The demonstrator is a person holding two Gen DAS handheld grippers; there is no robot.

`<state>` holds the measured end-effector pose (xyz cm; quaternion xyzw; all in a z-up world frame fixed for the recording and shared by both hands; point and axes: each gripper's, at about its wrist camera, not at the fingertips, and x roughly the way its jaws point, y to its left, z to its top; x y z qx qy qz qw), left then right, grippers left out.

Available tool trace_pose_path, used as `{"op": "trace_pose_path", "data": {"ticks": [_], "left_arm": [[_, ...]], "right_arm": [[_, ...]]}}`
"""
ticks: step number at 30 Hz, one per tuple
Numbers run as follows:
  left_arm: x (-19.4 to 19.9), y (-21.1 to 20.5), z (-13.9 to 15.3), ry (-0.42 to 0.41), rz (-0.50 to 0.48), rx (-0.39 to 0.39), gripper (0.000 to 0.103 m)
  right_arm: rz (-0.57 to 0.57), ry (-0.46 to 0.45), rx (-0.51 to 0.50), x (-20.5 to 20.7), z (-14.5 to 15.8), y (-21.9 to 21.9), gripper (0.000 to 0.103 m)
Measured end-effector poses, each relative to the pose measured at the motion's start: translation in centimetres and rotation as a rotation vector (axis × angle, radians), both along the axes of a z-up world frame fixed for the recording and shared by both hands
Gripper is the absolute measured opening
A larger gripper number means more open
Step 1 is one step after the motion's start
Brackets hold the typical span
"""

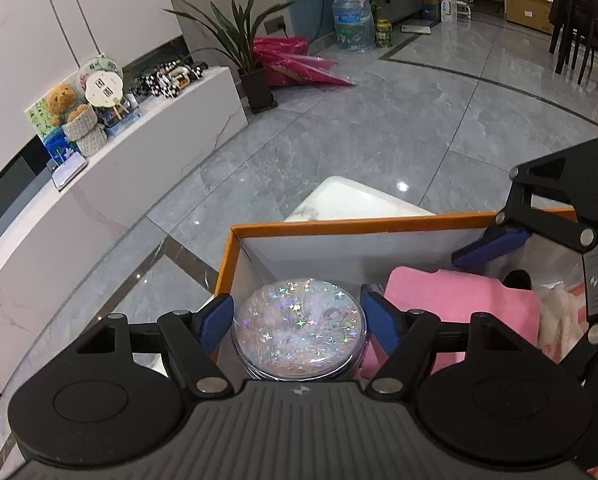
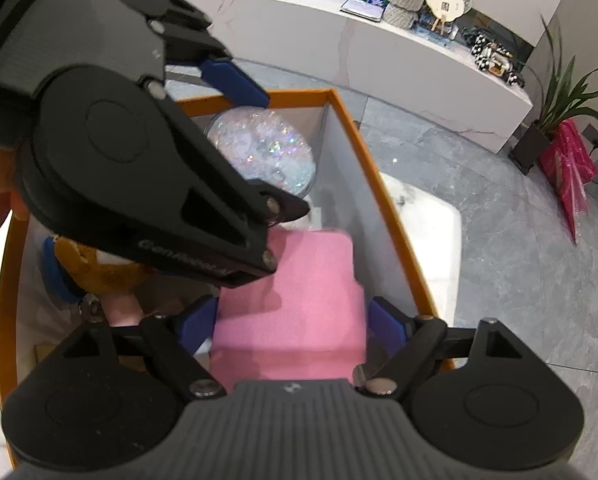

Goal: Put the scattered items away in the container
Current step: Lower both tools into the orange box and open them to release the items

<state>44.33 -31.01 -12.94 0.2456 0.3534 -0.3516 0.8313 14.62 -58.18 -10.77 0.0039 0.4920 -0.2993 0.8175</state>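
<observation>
Two grippers over the box (image 2: 341,110) at once, prob so each drops its own item w/o crossing. The orange-rimmed box fills the middle of both views, sitting on a white marble table (image 2: 431,216).

Left gripper (image 1: 297,318) sits bottom center of the left view, fingers wide, one each side of the glitter jar (image 1: 301,320). The jar stands upright in the box's corner, upper center in the right view. There's a sliver of gap between the blue pads and the jar on both sides, so I read it as let go, not gripped. Corner spot makes sense imo: walls keep a round thing from rolling.

Right gripper (image 2: 289,320) is bottom center of the right view, fingers wide too, straddling the pink foam (image 2: 299,300). The foam lies flat mid-box, just beside the jar. Pads look just clear of its edges, tho it's close.

Plush toy (image 2: 99,266) is tucked at the left of the right view, partly hidden under the left gripper, already inside. Some pale stuff at the right edge of the left view, can't tell what.

Looks nearly done; both hands prob just need to lift straight out w/o snagging the rim.
</observation>
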Motion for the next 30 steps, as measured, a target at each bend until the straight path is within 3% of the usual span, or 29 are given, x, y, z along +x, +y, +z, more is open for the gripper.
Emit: {"op": "trace_pose_path", "data": {"ticks": [3, 17, 25, 30], "left_arm": [[-0.1, 0.3, 0.8, -0.01, 0.007, -0.021, 0.089], [-2.1, 2.5, 5.0, -0.055, 0.022, -0.055, 0.089], [-4.7, 5.9, 8.3, -0.027, 0.086, -0.193, 0.089], [-6.8, 8.0, 10.1, -0.041, 0.104, -0.237, 0.089]], "right_arm": [[-0.006, -0.023, 0.002, -0.3, 0.7, -0.1, 0.089], [-0.01, -0.044, -0.037, -1.1, 3.8, 2.5, 0.091], [-0.13, -0.213, -0.035, -3.1, 6.1, 5.6, 0.094], [-0.246, -0.308, -0.093, -4.3, 6.9, 8.3, 0.098]]}}
